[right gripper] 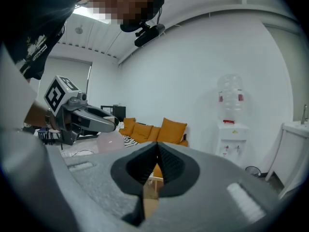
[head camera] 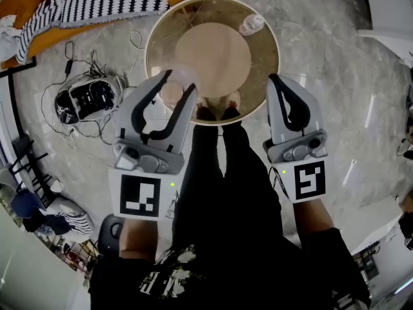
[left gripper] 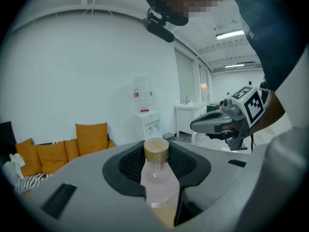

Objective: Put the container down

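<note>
"What was the left claw (left gripper: 157,159) doing?"

"It was pinching a bottle (left gripper: 155,180). A dark pad pressed on each side of it. The bottle was see-through and a bit pink, with a wooden lid (left gripper: 156,150) on top. The lid pointed away from the claw."

"And the right claw (right gripper: 157,159)?"

"Its two sides were pressed together. Nothing was between them."

"Where was the bottle?"

"In the left claw, over the near edge of the round table (head camera: 213,57), on the left side. I could not tell if it touched the table."

"Were the two claws close?"

"No, they were apart, side by side, both pointing at the table. The person's legs were between them, and the shoes (head camera: 206,113) were right under the table's edge."

"Was anything else on the table?"

"A small clear thing (head camera: 251,23) sat on the far side, well away from the bottle."

"What was around the table?"

"A gray shiny floor. A black box with wires (head camera: 90,95) lay on the floor to the left. Farther off there was an orange sofa (left gripper: 89,138) with a striped blanket (head camera: 97,2). A water cooler (left gripper: 145,110) stood by the white wall."
</note>
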`<state>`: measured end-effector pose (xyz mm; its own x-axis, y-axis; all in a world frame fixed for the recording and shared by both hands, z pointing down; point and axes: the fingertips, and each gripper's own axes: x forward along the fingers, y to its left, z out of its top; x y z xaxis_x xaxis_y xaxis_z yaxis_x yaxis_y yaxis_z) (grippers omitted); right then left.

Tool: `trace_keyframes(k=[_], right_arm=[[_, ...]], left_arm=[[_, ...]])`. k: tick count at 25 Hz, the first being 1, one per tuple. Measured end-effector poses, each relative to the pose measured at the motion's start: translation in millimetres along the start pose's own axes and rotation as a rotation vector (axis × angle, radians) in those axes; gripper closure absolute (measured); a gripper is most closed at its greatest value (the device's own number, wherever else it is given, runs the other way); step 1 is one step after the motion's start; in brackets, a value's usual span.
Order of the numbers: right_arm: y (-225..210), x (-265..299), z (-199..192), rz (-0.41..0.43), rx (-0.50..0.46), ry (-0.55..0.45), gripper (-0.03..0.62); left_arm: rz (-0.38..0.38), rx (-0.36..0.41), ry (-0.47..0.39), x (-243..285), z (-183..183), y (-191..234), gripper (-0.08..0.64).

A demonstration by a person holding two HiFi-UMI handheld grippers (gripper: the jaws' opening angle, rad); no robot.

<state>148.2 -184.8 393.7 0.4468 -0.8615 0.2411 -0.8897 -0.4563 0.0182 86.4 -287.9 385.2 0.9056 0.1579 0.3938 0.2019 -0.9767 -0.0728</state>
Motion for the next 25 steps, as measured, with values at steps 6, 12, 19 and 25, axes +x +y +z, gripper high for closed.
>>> trace_keyframes(k=[6,12,19,25], right_arm=[[-7.1,33.1,-55.6,0.010,0.001,0.053,0.597],[-10.0,61.4,-111.2,0.026,0.011,0.106,0.597],[-3.0,82.6,-169.5,0.037,0.021,0.146,0.597],[3.1,98.8,-207.1,0.049,0.056,0.169,0.597]], left_arm=[[-0.007,0.004,0.024,42.7,-54.3,5.6,0.410],[-0.017,-0.013,0.057,82.3,-111.4,6.6,0.410],[-0.042,-0.022,0.092,107.9,-163.0,1.8,0.410],[-0.052,-0.008,0.122,121.5,-198.5,3.4,0.410]])
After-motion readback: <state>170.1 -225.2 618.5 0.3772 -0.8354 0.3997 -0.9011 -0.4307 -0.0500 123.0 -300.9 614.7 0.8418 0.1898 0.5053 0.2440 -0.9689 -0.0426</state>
